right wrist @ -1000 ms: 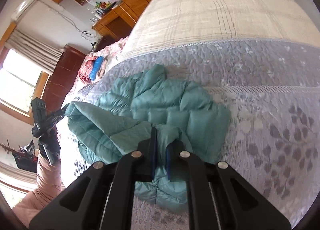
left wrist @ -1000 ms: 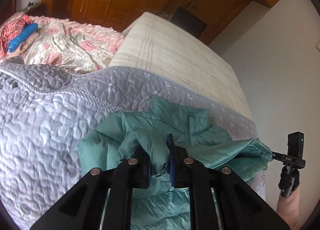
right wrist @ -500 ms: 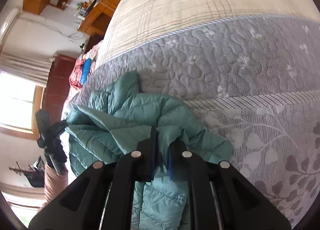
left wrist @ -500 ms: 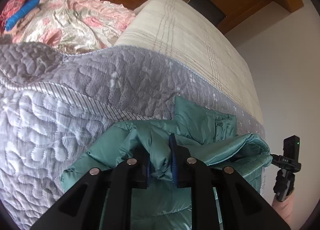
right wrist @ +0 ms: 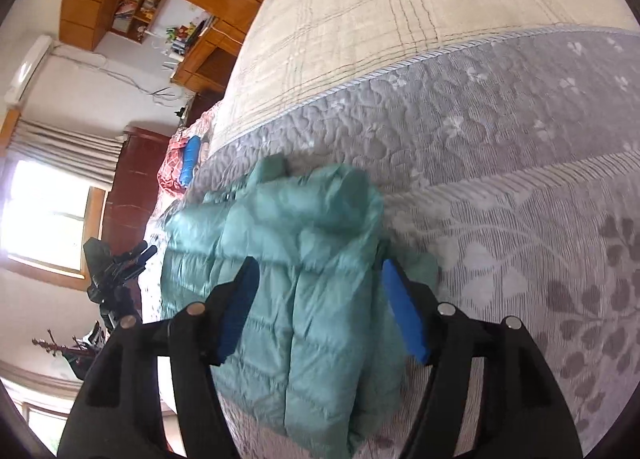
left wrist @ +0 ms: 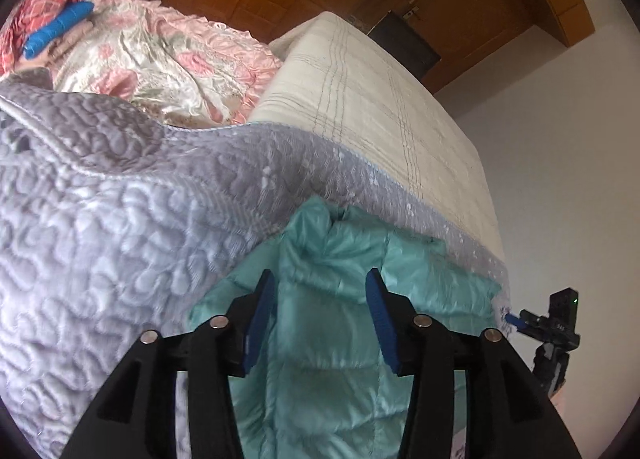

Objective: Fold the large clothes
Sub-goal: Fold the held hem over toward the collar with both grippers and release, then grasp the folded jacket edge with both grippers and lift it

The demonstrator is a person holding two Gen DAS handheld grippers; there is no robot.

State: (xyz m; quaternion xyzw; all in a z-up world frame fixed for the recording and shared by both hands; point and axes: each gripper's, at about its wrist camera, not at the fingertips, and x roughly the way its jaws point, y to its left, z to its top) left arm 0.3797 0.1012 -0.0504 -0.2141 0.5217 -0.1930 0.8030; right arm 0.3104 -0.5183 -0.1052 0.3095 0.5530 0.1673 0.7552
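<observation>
**Both tongs spread above the teal jacket on the bed**

The teal quilted jacket [left wrist: 332,299] lies on the grey quilted bedspread [left wrist: 100,227], close to the edge of the bed. The left tongs [left wrist: 320,315] are spread, their jaws have just been opening, and the blue pads [left wrist: 260,319] stand apart above the jacket without pressing it. The right tongs [right wrist: 320,307] are spread as well, just opened, with the jacket under the gap and no cloth pinched.

No brand or writing can be read; small marks on the other tool's body at the right edge of the left view are too small to tell.

Only the left view shows the pink flowered blanket [left wrist: 160,59] and a dark screen [left wrist: 404,47] against the wooden cupboards. Only the right view shows the window [right wrist: 44,215], the curtain, and the shelves with small things. Both views show the cream checked sheet [right wrist: 400,19].
</observation>
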